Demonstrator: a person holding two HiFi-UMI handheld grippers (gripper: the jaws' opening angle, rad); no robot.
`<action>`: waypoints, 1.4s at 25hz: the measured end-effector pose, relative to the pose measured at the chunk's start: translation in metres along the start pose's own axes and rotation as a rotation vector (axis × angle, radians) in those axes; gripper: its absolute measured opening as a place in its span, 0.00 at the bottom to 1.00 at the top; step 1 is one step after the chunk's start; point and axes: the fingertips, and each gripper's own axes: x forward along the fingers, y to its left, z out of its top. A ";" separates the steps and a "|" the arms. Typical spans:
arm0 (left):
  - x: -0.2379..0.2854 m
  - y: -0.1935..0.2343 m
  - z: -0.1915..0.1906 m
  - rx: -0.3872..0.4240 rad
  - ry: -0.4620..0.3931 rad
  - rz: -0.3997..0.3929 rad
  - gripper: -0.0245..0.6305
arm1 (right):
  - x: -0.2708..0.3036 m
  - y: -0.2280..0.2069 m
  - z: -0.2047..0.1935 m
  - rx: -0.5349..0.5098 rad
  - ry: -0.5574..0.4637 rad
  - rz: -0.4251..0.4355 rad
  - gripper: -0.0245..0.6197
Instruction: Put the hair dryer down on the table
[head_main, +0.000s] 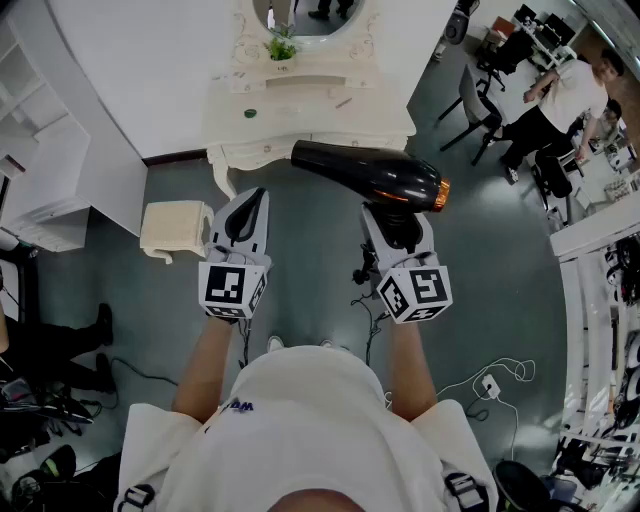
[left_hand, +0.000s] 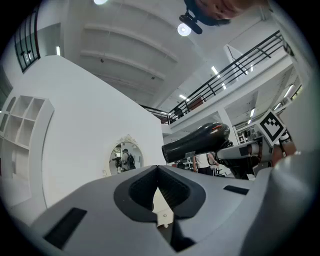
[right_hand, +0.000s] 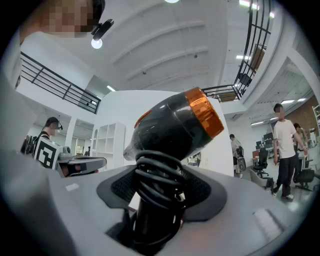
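Okay, right gripper (head_main: 398, 228) clamped on cord-wrapped handle (right_hand: 157, 192) of glossy black hair dryer with orange ring (head_main: 370, 175), airborne short of cream ornate dressing table (head_main: 385, 125) at 12 o'clock. Left gripper (head_main: 256, 198) jaws together, empty. Best bet: carry forward, lower flat onto bare top, then release.

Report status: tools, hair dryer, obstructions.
Left tool shut, empty. Right tool clamped on hair dryer handle. Held in air, short of dressing table. Nothing blocking the way.

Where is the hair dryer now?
Head view, right of centre: the hair dryer is held in the air by the right gripper at its cord-wrapped handle, in front of the dressing table.
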 end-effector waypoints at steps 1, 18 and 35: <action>0.001 0.000 0.002 0.002 -0.002 0.000 0.05 | 0.000 -0.001 0.001 -0.001 -0.002 0.000 0.46; -0.003 0.015 -0.003 -0.003 0.019 0.001 0.05 | 0.003 0.008 -0.001 0.005 0.005 -0.001 0.46; -0.035 0.065 -0.014 0.028 -0.008 -0.042 0.05 | 0.017 0.056 -0.007 0.036 -0.036 -0.026 0.46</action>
